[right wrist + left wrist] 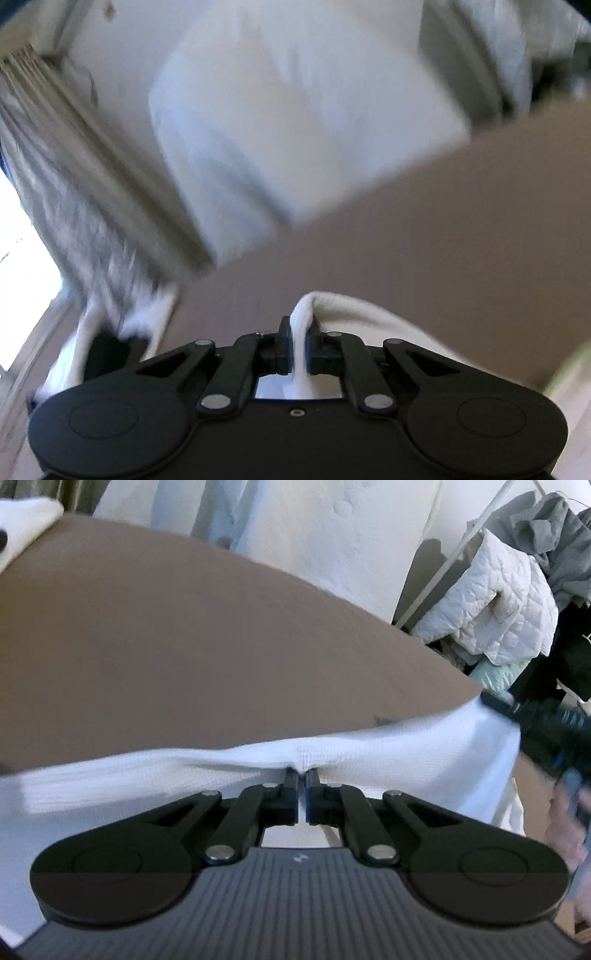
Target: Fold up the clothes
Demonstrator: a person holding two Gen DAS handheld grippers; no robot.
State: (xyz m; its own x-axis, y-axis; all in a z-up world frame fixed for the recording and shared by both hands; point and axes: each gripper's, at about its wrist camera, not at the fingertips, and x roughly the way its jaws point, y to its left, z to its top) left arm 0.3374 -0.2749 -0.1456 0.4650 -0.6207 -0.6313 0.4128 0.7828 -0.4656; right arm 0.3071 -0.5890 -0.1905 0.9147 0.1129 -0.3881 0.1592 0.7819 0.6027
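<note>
Left claw [301, 775] is seen fully closed in the left wrist view, its pads pinched on the far edge of a white garment [388, 771]. Puckers are drawn into the cloth right at the pinch. The garment is spread across the near part of a brown surface [184, 646], with most of the cloth lying below and beside the claw. At the right edge the right claw [509, 705] is caught blurred, touching the same edge further along; a hand [569, 823] is glimpsed behind it. A folded white item [26, 520] is noted at the far left corner of the surface, and a pile of quilted and grey clothes [509, 602] off beyond it.

Right wrist view: the right claw [299, 325] is closed on a thick doubled ridge of the white garment [354, 314], which is pushed up between the pads and trails off to the right over the brown surface [424, 221]. The left claw [107, 347] is partly seen low left, blurred, with white cloth on it. A large white block [295, 110] behind is too smeared to be identified.

The cloth is judged light, soft and limp, with a waffle-like knit giving some grip; no shape will be kept unless it is held taut. Hold is best taken at the edge or corners, both points being lifted together so sagging between them is avoided.
</note>
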